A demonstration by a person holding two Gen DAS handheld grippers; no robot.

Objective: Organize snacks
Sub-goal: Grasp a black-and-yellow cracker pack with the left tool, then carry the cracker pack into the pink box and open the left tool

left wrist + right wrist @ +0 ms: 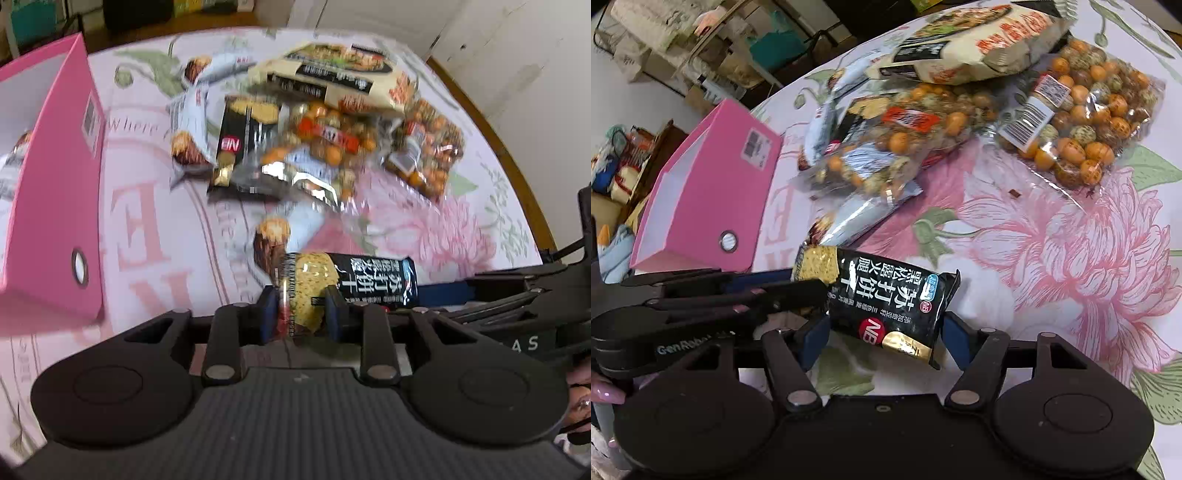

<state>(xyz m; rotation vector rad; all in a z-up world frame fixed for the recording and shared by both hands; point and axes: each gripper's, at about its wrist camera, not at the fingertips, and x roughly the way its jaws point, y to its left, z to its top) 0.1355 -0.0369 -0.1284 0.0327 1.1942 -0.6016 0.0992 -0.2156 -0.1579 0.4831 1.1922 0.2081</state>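
Cracker packet (332, 284) (end pinched, hidden)

The black cracker packet (886, 299) reads "苏打饼干", "黑松露火腿" and a red "NB" badge. A second black packet (240, 147) shows "NB". "GenRobot" stands, partly hidden, on the left gripper (820, 291). The tablecloth (147, 125) reads "Where".
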